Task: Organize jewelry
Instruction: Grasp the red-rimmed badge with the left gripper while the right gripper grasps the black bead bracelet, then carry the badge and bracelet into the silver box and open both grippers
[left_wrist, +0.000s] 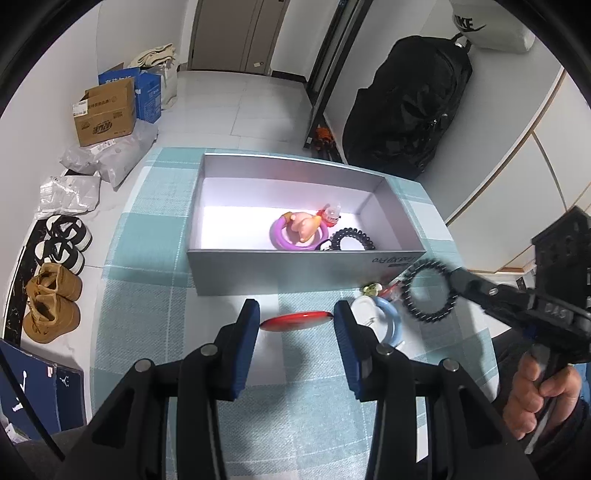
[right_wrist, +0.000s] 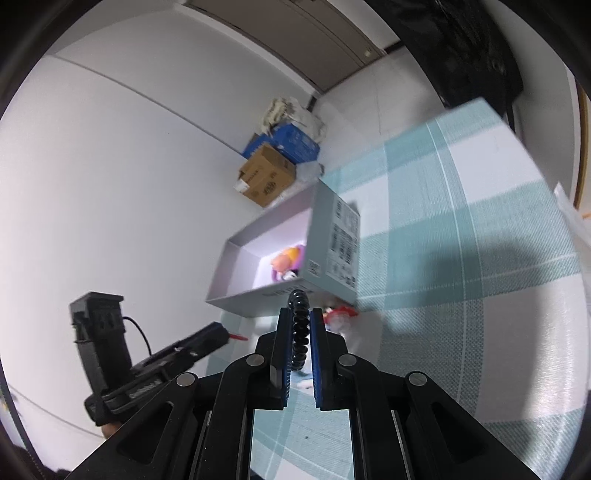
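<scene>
The right tool (left_wrist: 460, 282), pinching the black coil hair tie (left_wrist: 430, 291) just off the counter (left_wrist: 147, 295), hangs beside the open box (left_wrist: 306, 271), which lies up and left; the left tool (left_wrist: 297, 314), half spread, straddles a red disc (left_wrist: 295, 319).

Bright indoor light; fisheye-warped edges; right view motion-blurred.

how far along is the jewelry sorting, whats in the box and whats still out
Partly done. The box already holds a purple ring, a pink toy and a black coil. In hand: the right tongs are shut on another coil band, lifted beside the box. Left on the cloth: a red disc between the left tongs, a blue ring and small pieces.
</scene>
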